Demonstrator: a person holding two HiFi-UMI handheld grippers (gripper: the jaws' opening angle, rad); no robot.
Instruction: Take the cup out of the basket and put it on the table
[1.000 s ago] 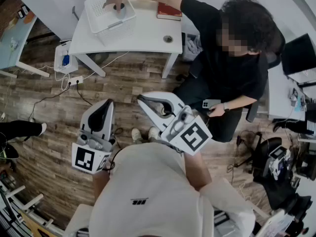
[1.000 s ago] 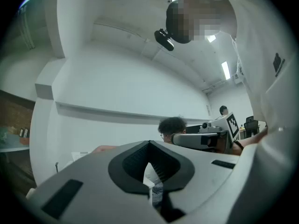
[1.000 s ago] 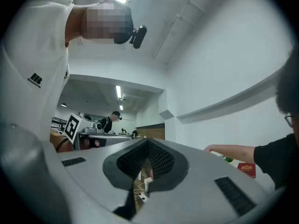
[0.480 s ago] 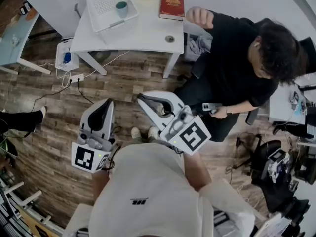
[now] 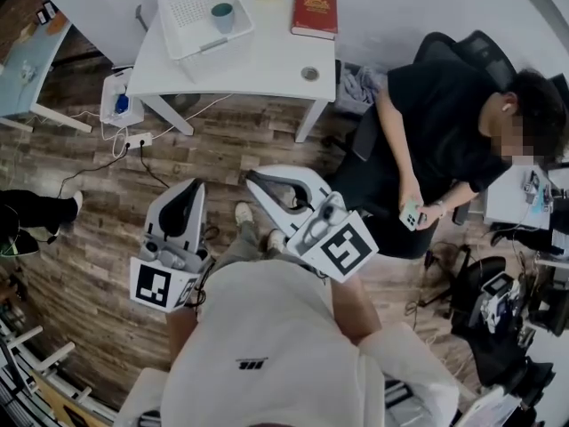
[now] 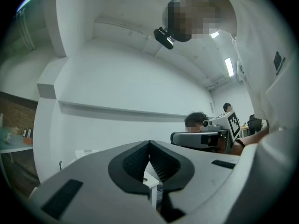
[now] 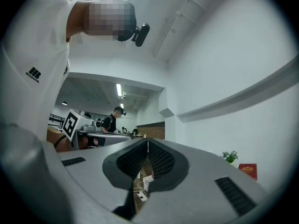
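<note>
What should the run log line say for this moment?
stage: pick not yet begun | cup: in basket on table | left gripper: shut, empty | right gripper: shut, empty

Bright, even ceiling light; fisheye-warped edges.

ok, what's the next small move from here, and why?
Probably step toward the table first. The left gripper and right gripper are both shut, empty and well short of the cup, which stands in the basket.
</note>
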